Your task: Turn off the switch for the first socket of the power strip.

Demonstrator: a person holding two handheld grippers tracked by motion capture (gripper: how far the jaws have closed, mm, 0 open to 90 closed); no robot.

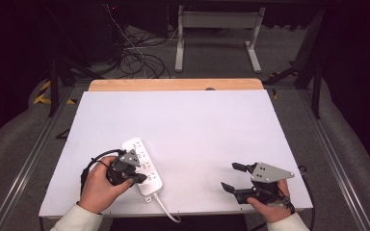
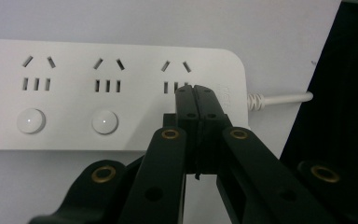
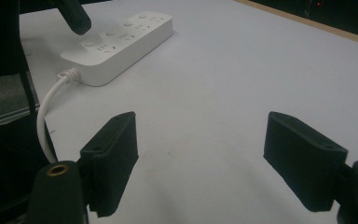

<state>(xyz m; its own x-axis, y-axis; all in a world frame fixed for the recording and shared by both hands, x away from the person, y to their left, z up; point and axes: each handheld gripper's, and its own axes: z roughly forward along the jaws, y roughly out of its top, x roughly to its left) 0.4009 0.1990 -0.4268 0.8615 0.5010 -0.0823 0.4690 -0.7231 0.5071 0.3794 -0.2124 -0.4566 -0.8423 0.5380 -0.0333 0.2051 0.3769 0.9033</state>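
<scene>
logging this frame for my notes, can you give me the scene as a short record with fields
surface: white table top
item: white power strip, near the front left of the table
cord: white cord, runs off the front edge
left gripper: jaws closed together, tips over the strip's end nearest the cord
right gripper: jaws wide apart, nothing between them, over bare table at front right
buttons: two round buttons visible on the strip

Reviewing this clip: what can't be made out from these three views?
- Third round button on the power strip: the shut left gripper covers that spot in the left gripper view, so contact cannot be told.
- Where the white cord ends: cut off by the table's near edge in the high view.
- Lettering beside the last socket: too faint.
- Right gripper: open, nothing between its jaws.
</scene>
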